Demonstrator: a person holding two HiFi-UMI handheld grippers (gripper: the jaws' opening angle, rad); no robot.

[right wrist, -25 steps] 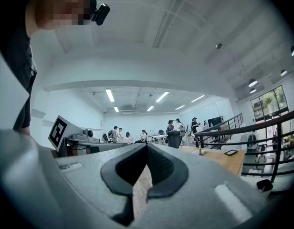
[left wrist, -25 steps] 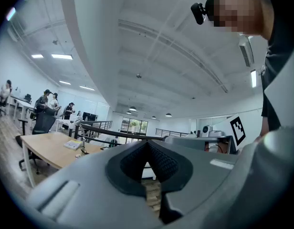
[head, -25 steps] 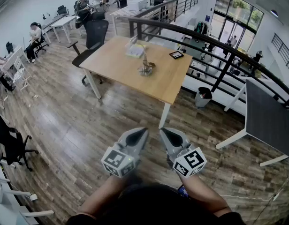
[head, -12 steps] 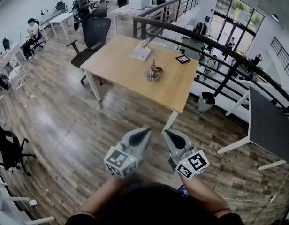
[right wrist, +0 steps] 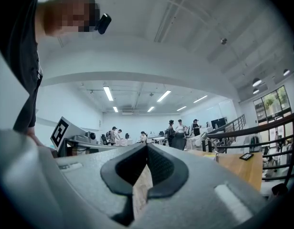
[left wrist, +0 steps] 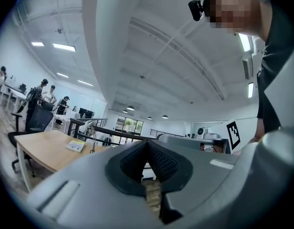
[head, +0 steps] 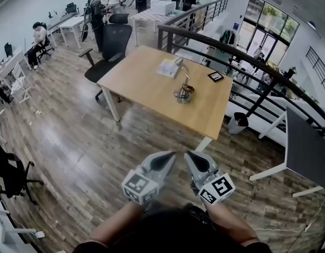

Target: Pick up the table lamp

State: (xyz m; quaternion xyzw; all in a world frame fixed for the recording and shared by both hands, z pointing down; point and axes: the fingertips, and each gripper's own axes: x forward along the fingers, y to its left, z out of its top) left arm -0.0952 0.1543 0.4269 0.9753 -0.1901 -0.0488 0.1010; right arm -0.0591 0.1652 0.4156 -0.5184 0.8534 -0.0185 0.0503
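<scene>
Lamp (head: 183, 93) upright on table (head: 136, 78), well ahead.
Left gripper (head: 168, 156) and right gripper (head: 188, 155) side by side over floor (head: 73, 141), jaws together, both empty.

We cannot read the booklet's (head: 168, 67) print, and the table lamp's (head: 183, 91) base is too small to make out.

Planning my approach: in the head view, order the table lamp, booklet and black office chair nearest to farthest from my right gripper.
1. Table lamp, on the wooden table, right of centre.
2. Booklet, behind the lamp, slightly left.
3. Black office chair, past the table's far-left side.
</scene>
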